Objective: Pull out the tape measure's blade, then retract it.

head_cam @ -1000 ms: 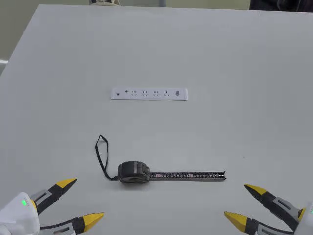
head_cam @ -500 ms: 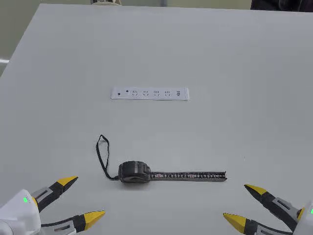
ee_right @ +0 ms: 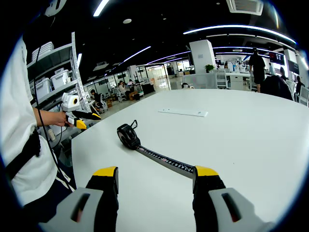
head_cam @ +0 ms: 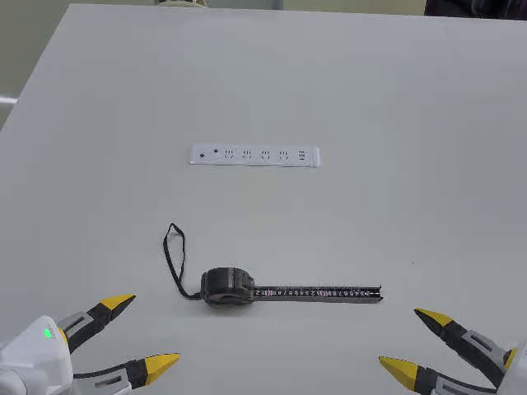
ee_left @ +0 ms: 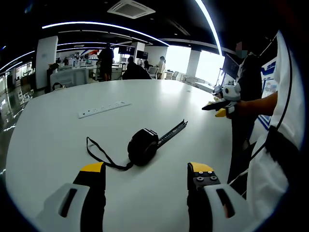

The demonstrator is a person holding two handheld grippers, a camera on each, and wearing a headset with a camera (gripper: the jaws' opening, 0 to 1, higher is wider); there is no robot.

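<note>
1. Presently, the left tongs (head_cam: 146,330) hover left of the tape measure's case (head_cam: 227,286) and nearer the person, well apart from it. Their jaws are spread wide with nothing between them.
2. A black wrist strap (head_cam: 174,257) loops away from the case's left end and lies slack on the desk (head_cam: 370,99).
3. The case rests on the desk between the 2 tongs. The blade (head_cam: 317,293) runs out from its right side, flat on the desk and straight, and nothing touches its far end.
4. The right tongs (head_cam: 406,337) hover right of the case, past the blade's tip and nearer the person, near the tip but clear of it. These jaws too are wide open and empty.
5. The pull-out looks done, since the blade lies extended with nothing holding it. I take it that a lock or friction keeps it out, so the retract step is the 1 in hand.
6. The next move probably calls for the left tongs to close on the case and steady it. The right tongs would then take the blade's tip or free the lock, so that the blade feeds back without whipping.
7. The blade carries printed scale numerals, with some red marks, but they are too small to read. No brand can be read on the case, nor on the white power strip (head_cam: 254,155) beyond it, well apart.
</note>
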